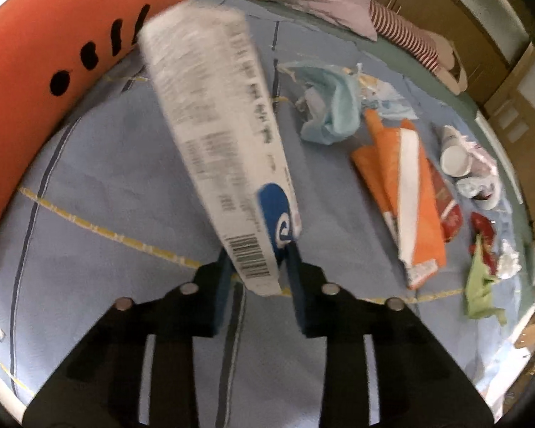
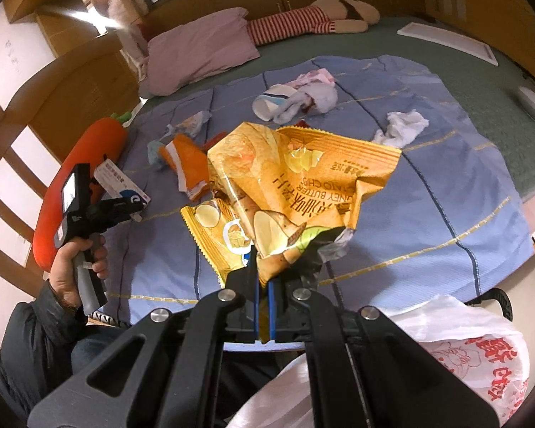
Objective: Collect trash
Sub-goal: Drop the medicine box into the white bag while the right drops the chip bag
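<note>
Right gripper (image 2: 263, 278) pinches crumpled yellow foil chip bag (image 2: 296, 182) just above white plastic bag (image 2: 481, 353) lower right; left gripper (image 1: 258, 271) clamps long white cardboard box (image 1: 214, 125) pointing away over blue bedsheet (image 1: 107, 164).

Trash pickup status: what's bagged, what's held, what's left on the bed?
Bagged: cannot tell; the white plastic bag hides its contents. In hand: left gripper clamps a white-and-blue cardboard box; right gripper pinches a yellow crumpled chip bag. Left: orange wrapper, paper cup, white tissue.
</note>
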`<state>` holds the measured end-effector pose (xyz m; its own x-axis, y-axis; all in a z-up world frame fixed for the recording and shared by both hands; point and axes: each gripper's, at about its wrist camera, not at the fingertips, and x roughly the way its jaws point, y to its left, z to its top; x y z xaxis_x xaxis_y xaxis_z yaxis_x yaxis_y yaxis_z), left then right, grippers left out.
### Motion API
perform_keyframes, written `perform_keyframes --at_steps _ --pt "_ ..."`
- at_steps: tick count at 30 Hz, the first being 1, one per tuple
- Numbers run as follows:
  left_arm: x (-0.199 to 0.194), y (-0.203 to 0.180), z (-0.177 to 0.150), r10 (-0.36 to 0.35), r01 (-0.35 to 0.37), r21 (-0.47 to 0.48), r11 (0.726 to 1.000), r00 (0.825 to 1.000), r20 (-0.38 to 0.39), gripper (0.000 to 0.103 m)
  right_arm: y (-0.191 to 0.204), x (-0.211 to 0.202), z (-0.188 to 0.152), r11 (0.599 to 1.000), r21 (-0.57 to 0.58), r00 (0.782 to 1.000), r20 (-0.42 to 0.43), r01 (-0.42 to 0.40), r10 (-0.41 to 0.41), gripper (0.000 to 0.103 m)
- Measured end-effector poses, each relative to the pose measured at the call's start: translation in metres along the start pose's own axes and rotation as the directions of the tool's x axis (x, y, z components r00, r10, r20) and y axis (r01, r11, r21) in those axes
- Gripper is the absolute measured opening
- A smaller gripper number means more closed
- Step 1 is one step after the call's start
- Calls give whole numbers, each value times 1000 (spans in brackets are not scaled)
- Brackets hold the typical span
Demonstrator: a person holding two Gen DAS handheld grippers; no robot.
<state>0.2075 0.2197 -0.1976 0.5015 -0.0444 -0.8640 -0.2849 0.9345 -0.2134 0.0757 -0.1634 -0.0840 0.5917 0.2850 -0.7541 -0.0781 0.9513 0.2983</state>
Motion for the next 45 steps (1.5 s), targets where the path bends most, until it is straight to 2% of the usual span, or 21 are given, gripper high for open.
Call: perform_keyframes --at_steps 3,7,9,15,19,23,26,28,33,37,41,43,45 --pt "-15 -5 -5 43 -45 42 998 997 64 23 2 1 2 1000 3 1000 0 -5 5 4" --pt "-29 -6 -6 27 -32 48 998 994 102 23 4 -1 3 1000 -5 1000 7 -9 9 4" --pt "-45 -11 -7 54 -65 66 996 986 161 23 4 -3 2 1000 -13 1000 17 -1 2 4" --pt "-117 -44 -33 52 -119 189 975 944 325 23 3 -11 4 1000 -17 999 44 6 -5 4" --pt "-157 -61 -54 41 -140 228 963 920 391 23 11 -18 5 999 -45 997 77 12 -9 4" --pt "-187 -68 -71 9 -122 246 961 909 416 23 19 -33 4 997 -78 992 129 5 5 4" --pt "-202 -71 -82 -16 -102 261 960 910 413 23 22 -46 2 996 -94 987 159 -3 18 4" --pt "-211 -74 -90 -50 -68 273 960 915 401 23 23 -54 2 994 -105 987 158 14 2 4" --pt "-236 -82 -108 -132 11 307 952 918 374 23 10 -88 -5 995 -100 977 211 -11 32 4" --pt "-253 -96 -121 -184 55 346 936 917 353 23 -14 -123 -17 995 -91 970 242 40 -17 4" --pt "-260 -123 -135 -301 163 422 892 911 282 23 -46 -149 -36 992 -73 970 228 100 -81 4" --pt "-261 -139 -142 -376 246 456 855 900 220 23 -65 -157 -54 989 -59 973 193 137 -124 4" --pt "-260 -151 -148 -434 315 475 822 886 162 23 -81 -155 -69 990 -34 980 147 137 -131 4"
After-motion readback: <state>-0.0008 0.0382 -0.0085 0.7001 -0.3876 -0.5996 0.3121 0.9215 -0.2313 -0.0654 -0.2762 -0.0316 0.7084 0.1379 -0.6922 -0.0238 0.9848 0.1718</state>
